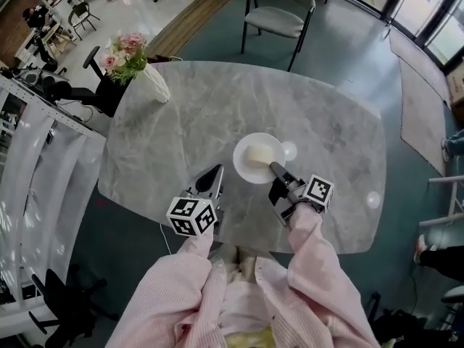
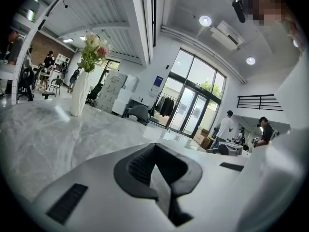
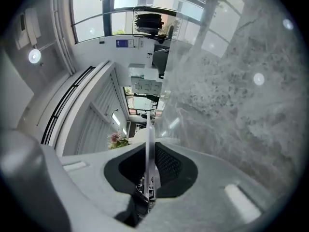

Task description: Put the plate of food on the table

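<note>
A white plate carrying a pale lump of food is over the grey marble table, near its front edge. I cannot tell whether it rests on the top. My right gripper is shut on the plate's near rim. In the right gripper view the thin plate rim runs edge-on between the pads of that gripper. My left gripper hovers left of the plate, apart from it. In its own view the left gripper is shut with nothing in its jaws.
A white vase of pink flowers stands at the table's far left corner, and shows as a vase in the left gripper view. A grey chair stands beyond the far edge. People stand in the background by the glass doors.
</note>
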